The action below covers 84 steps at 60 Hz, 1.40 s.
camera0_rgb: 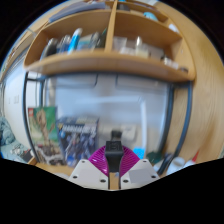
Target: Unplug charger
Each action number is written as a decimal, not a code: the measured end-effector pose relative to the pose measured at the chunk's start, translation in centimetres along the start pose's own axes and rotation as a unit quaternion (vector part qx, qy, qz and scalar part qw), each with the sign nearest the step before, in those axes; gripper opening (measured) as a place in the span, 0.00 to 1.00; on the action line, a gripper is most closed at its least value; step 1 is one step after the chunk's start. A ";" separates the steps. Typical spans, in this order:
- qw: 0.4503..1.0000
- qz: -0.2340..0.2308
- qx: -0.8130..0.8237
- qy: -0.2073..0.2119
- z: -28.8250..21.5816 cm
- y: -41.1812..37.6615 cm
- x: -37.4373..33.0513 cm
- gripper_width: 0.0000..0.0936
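My gripper [115, 163] is shut on a small black charger [115, 143]. Both magenta pads [101, 160] press its sides, and its top sticks up above the fingertips. It is held in the air in front of a desk with a whitish back wall [125, 100]. No socket or power strip shows. A dark cable [185, 125] hangs down by the wooden side panel beyond the fingers to the right.
A wooden shelf [105, 64] spans the desk above the gripper, with several small items on it and an upper shelf over it. Books and printed boxes [60, 130] stand on the desk to the left. A wooden side panel [205, 110] rises at the right.
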State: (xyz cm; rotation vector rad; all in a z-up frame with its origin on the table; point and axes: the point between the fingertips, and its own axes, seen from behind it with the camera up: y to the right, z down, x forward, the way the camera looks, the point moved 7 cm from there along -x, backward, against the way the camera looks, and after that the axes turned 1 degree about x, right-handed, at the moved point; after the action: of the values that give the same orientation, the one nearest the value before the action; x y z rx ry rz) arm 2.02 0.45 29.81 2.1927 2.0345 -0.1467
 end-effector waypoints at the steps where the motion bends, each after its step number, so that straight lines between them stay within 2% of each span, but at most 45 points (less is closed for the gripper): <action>1: 1.000 0.004 -0.003 0.009 -1.6 1.0 -0.2 0.12; 5: 1.000 0.022 0.003 0.017 -5.4 5.0 -1.0 0.12; 9: 0.999 0.030 0.013 -0.026 -4.5 8.7 -1.4 0.12; 11: 0.998 0.031 0.024 -0.051 -2.8 10.3 -1.3 0.12; 15: 0.987 0.027 0.035 -0.153 2.6 12.4 -1.3 0.12; 19: 0.975 0.020 0.066 -0.212 7.6 13.7 -1.9 0.12; 22: 0.958 0.013 0.060 -0.280 12.0 14.4 -2.3 0.12; 26: 0.945 0.007 0.065 -0.321 15.6 14.7 -2.5 0.12; 32: 0.910 -0.014 0.081 -0.407 20.9 14.9 -3.3 0.12; 39: 0.882 -0.025 0.071 -0.466 25.0 15.3 -3.4 0.13; 45: 0.880 -0.026 0.046 -0.472 26.0 15.8 -3.3 0.13; 53: 0.881 -0.031 0.041 -0.470 26.3 15.9 -3.1 0.22; 58: 0.884 -0.025 0.038 -0.465 26.4 16.1 -2.8 0.24; 61: 0.885 -0.022 0.040 -0.463 26.3 16.1 -2.7 0.30; 62: 0.887 -0.023 0.042 -0.459 26.2 16.0 -2.6 0.39; 63: 0.889 -0.024 0.044 -0.455 26.1 16.0 -2.5 0.42; 68: 0.899 -0.025 0.046 -0.435 24.9 15.7 -2.2 0.44; 76: 0.926 -0.018 0.042 -0.375 19.8 15.5 -2.6 0.63; 84: 0.962 -0.021 0.057 -0.267 11.3 13.8 -5.3 0.84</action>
State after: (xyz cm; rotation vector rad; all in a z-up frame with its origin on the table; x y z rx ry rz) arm 15.70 -7.67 20.12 1.8891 1.7924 -0.7844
